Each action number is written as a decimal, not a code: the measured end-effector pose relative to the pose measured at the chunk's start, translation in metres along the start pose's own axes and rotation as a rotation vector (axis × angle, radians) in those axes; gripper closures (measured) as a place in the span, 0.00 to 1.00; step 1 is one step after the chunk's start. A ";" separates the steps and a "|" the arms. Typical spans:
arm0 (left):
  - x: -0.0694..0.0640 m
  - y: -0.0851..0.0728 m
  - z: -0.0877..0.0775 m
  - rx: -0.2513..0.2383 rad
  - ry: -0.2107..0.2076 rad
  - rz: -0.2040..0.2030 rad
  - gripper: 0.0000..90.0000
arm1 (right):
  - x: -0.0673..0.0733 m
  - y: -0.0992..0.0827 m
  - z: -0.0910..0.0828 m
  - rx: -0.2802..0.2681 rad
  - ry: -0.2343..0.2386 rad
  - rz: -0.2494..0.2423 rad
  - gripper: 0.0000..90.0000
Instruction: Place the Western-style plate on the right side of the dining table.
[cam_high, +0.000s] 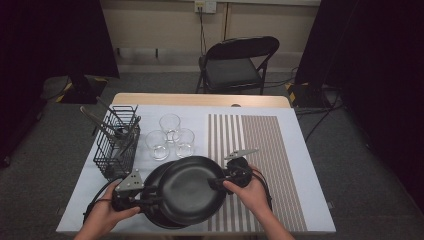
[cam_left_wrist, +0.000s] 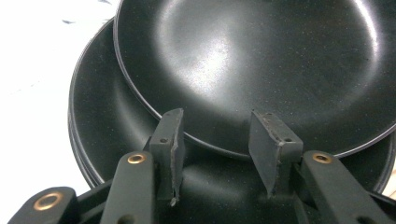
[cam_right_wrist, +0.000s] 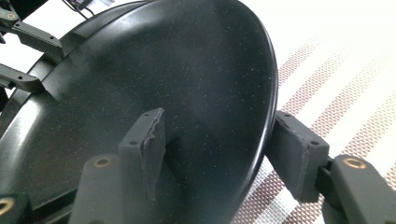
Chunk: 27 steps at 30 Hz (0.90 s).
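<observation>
High view: a stack of black plates lies at the near edge of the surface (cam_high: 300, 150), left of the striped mat (cam_high: 260, 165). The top plate (cam_high: 190, 189) sits shifted right of the lower plate (cam_high: 152, 182), overhanging toward the mat. The left tool (cam_high: 145, 200) meets the stack from its left side, the right tool (cam_high: 217, 183) from its right, so the top plate lies between the two, each hand about equally near. Three glasses (cam_high: 170, 136) and a wire basket (cam_high: 117, 142) stand behind, well apart from the work.

Left gripper view: the left tool (cam_left_wrist: 215, 144) has its jaws part-open, set side by side at the rim of the top plate (cam_left_wrist: 261, 70). The rim passes across both pads; no pinch is evident, and I judge this tool released, steadying at most. The lower plate (cam_left_wrist: 107, 116) lies beneath.

Right gripper view: the right tool (cam_right_wrist: 215, 149) straddles the rim of the top plate (cam_right_wrist: 154, 84), one jaw over the inner face, the other outside and under the edge. A gap remains at the inner pad; not yet clenched. The plate's edge runs straight into the jaw opening, so closure should catch it. Mat stripes (cam_right_wrist: 327, 93) lie beyond, presumably the destination.
</observation>
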<state>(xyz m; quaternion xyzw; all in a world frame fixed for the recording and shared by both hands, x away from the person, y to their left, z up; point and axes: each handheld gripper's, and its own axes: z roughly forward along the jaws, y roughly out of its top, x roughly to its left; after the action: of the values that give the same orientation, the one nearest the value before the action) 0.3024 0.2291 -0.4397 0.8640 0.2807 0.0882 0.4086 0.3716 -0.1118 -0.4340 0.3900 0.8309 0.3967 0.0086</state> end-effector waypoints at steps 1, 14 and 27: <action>0.000 0.000 0.000 0.000 -0.001 0.000 0.62 | 0.000 0.000 0.000 0.000 0.000 0.000 0.43; 0.000 -0.001 0.000 -0.003 0.003 0.002 0.62 | 0.002 0.002 0.000 0.011 0.023 0.012 0.53; 0.000 -0.001 0.000 -0.001 0.009 0.006 0.62 | 0.000 0.003 -0.001 0.026 0.030 0.119 0.61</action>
<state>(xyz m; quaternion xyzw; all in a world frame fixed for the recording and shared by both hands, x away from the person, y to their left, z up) 0.3021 0.2295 -0.4399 0.8642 0.2801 0.0934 0.4073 0.3732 -0.1112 -0.4308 0.4329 0.8114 0.3915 -0.0325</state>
